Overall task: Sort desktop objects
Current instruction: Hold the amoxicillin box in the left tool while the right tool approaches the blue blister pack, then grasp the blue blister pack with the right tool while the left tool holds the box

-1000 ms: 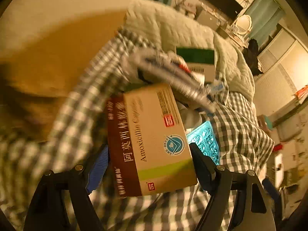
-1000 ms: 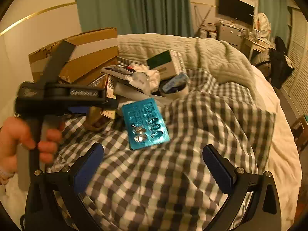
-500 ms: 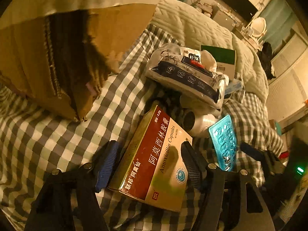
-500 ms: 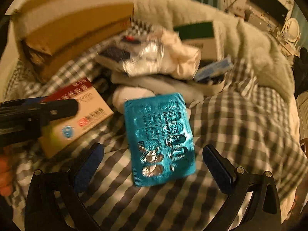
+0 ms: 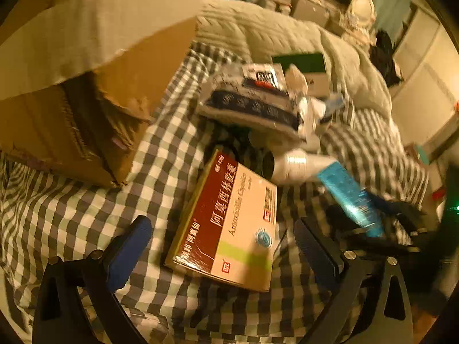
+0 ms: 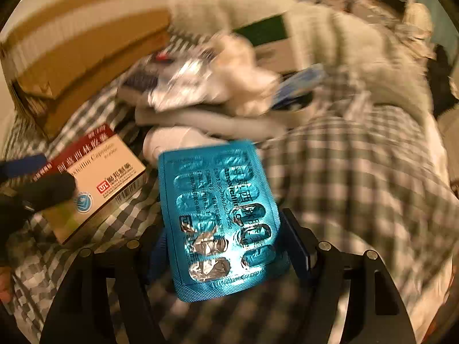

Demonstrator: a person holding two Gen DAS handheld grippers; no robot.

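Blister pack (image 6: 222,218), teal foil, several pockets burst, is seen lying flat on the checked bedcover (image 6: 358,177) between the fingers of the right gripper (image 6: 226,246). Its jaws are closing around the pack; whether the pads press on its edges cannot be told, the picture being blurred. The medicine box (image 5: 229,223), red and cream with a green band, is laid flat on the same bedcover, between the blue pads of the left gripper (image 5: 226,246) and apart from both. That gripper's jaws are opening and stand spread wide, nothing pinched. A white bottle (image 5: 292,166) is found on its side just beyond the box, touching the far end of the pack. Behind it, a wrapped packet (image 5: 252,100) and a green-topped carton (image 5: 304,66) are heaped together. A torn cardboard box (image 5: 94,86) is set on the bed at the left of the pile.
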